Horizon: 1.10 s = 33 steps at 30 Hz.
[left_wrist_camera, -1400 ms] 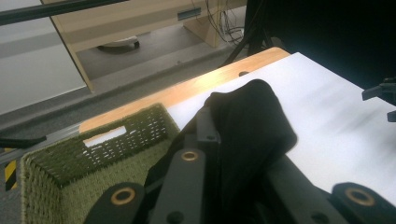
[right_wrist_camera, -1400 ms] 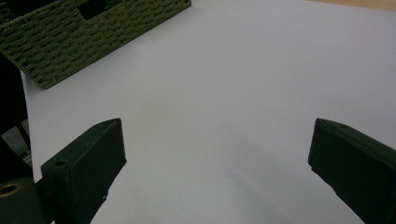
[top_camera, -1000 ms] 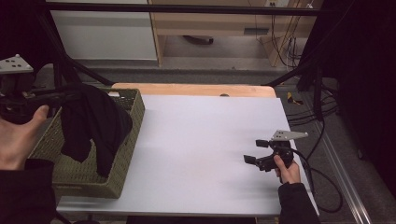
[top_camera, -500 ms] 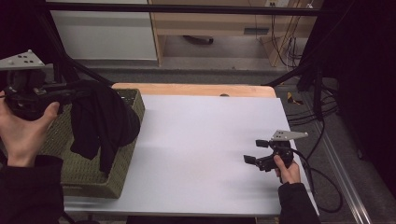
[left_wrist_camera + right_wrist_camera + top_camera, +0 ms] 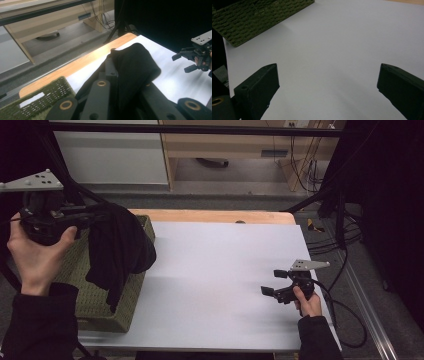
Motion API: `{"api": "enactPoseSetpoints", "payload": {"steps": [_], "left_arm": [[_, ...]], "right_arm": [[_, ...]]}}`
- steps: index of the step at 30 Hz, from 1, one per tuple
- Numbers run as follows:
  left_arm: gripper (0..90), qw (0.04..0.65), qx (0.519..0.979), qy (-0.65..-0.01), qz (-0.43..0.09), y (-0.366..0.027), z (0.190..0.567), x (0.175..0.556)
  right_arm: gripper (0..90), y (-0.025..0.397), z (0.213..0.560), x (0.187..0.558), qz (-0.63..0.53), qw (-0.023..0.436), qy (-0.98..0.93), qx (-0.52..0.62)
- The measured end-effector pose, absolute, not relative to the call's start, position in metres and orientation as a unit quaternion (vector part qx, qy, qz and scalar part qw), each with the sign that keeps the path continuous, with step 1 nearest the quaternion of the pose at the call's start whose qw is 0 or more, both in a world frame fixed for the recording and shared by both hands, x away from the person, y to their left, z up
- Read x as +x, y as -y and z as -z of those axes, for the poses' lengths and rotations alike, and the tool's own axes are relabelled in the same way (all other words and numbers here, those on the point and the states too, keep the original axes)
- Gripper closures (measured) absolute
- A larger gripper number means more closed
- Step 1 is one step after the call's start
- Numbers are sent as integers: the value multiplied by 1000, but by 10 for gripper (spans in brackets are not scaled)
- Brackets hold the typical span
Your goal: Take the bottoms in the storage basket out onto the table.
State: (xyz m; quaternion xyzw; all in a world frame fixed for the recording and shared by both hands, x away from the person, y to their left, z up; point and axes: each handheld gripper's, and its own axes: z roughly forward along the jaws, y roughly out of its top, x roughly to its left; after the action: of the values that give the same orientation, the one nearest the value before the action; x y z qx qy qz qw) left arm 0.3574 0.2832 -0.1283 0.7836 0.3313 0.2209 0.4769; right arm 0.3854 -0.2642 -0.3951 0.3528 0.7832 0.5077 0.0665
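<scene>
White counter point(image 5: 220, 270), wide and mostly bare under dim light. At its left edge, green woven basket point(image 5: 95, 295), long side parallel to the counter's side. Above the basket's near rim, black garment point(image 5: 117, 250), lifted clear and hanging in folds, pinched at the top by the left gripper point(image 5: 92, 215), jaws clamped on the cloth. Well apart, low over the counter's right side, right gripper point(image 5: 274, 282), jaws spread wide, nothing between them.

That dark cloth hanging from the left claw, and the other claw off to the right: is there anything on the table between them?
No. In the high view, just bare white table separates the black cloth from the right claw.
</scene>
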Motion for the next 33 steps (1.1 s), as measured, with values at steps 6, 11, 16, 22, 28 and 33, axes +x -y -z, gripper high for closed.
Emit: {"api": "enactPoseSetpoints", "payload": {"steps": [6,11,16,22,28,33], "left_arm": [[860,478,788,-322,-218,-271,127,359],[860,478,792,-313,-215,-261,125,360],[860,480,794,-307,-211,-252,125,362],[860,482,798,-298,-206,-240,123,363],[861,484,801,-290,-202,-230,123,365],[861,484,803,-284,-200,-222,122,366]], "right_arm": [[46,265,395,385,-509,67,-782,352],[46,265,395,385,-509,67,-782,352],[46,265,395,385,-510,67,-782,352],[46,265,394,385,-510,66,-782,352],[46,265,394,385,-511,67,-781,353],[46,265,394,385,-511,66,-781,353]]}}
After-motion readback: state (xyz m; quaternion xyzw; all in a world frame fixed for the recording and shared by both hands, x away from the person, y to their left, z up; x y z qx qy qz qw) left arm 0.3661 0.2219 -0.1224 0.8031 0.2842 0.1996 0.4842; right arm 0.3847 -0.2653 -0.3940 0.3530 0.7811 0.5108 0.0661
